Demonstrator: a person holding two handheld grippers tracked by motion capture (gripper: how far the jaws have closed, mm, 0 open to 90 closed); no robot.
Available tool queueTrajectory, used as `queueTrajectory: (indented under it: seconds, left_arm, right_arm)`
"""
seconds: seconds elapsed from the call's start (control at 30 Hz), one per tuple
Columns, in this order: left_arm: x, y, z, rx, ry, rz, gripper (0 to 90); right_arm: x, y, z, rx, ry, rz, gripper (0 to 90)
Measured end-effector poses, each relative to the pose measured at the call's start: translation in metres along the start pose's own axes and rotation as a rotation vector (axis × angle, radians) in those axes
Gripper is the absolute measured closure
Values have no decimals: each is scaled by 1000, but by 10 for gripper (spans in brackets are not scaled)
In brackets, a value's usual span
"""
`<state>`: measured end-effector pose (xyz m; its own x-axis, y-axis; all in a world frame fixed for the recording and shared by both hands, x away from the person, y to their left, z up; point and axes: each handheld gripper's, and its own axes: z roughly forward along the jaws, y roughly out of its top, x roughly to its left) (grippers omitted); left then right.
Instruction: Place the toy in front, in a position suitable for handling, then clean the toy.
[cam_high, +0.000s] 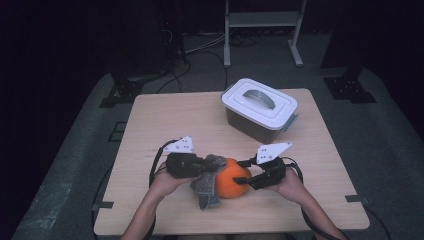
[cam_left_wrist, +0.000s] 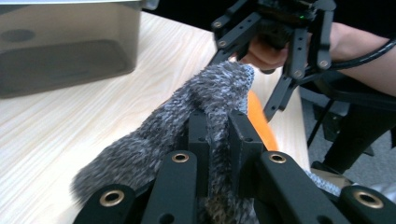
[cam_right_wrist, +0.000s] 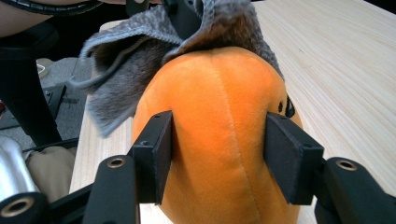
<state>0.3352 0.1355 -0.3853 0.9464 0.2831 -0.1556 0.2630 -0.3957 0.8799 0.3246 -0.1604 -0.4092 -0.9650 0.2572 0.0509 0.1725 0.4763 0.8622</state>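
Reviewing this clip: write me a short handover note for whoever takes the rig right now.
Left claw: shut on the grey cloth, which drapes over the orange plush toy.
Right claw: pads press both sides of the toy, holding it on the table.
Lidded box: closed, at the far side.
Done: both things gripped.
Left: probably wiping the toy; unclear how far along.

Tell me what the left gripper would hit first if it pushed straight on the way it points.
Probably the orange plush. The left gripper is shut on the grey cloth, and the plush lies just past the cloth, with the right gripper beyond it. Depth between cloth and plush is unclear.
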Motion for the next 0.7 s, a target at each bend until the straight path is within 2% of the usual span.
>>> queueTrajectory:
  seconds: [0.13, 0.37, 0.5, 0.57, 0.63, 0.7]
  left_arm:
    - [2, 1, -5, -23, -1, -15, 816]
    - [-7, 12, -4, -41, -23, 22, 816]
    - [-11, 12, 5, -1, -34, 36, 815]
    - [-12, 10, 11, 36, -22, 46, 815]
    - [-11, 7, 13, 31, -35, 31, 815]
    - [-12, 9, 9, 26, -37, 34, 814]
  right_arm:
    - [0, -3, -2, -7, 1, -4, 431]
    - [2, -4, -1, -14, -2, -11, 431]
    - [5, -3, 2, -13, -1, -20, 430]
    - [5, -3, 2, -16, 1, -22, 430]
    - [4, -3, 2, -7, 1, -26, 430]
    - [5, -4, 2, -8, 1, -27, 431]
